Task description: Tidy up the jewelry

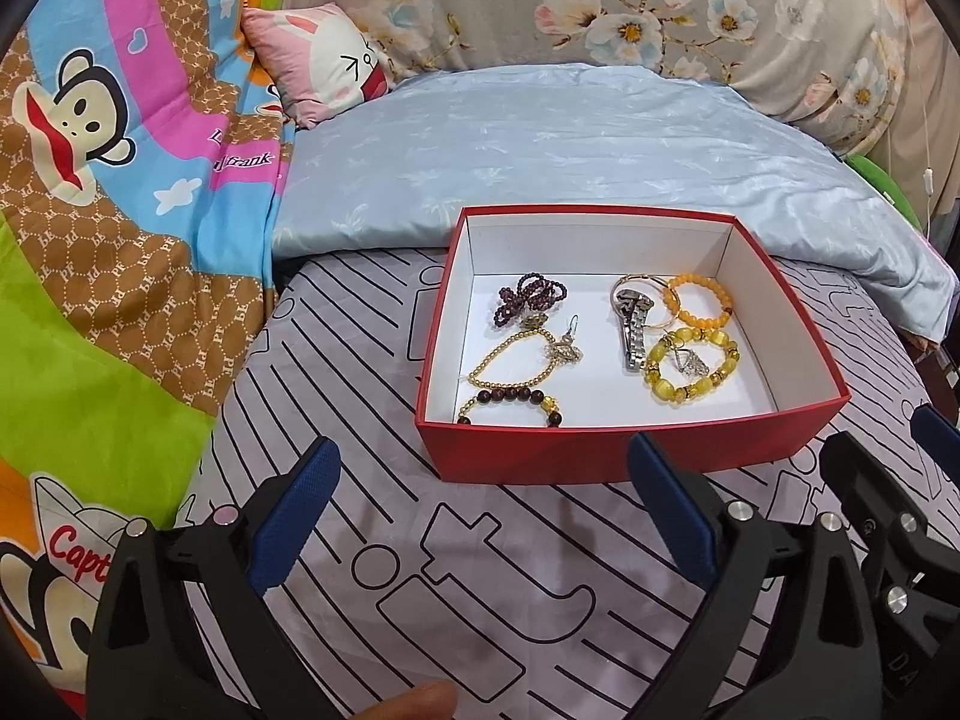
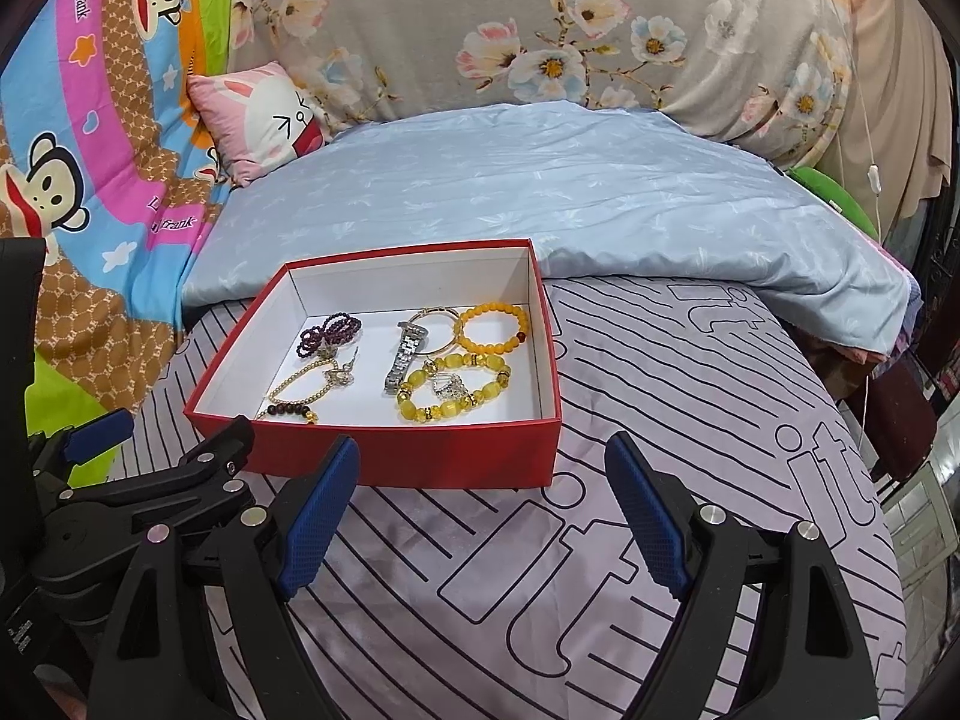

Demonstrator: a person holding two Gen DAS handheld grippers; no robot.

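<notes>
Left wrist view: the left claw stands wide with nothing between its blue pads, low in the frame over the striped bed sheet. Just above it, right of centre, sits the red box holding beaded bracelets and a watch.

Right wrist view: the right claw is wide and empty too. The red box lies centre-left, with the bracelets inside.
</notes>
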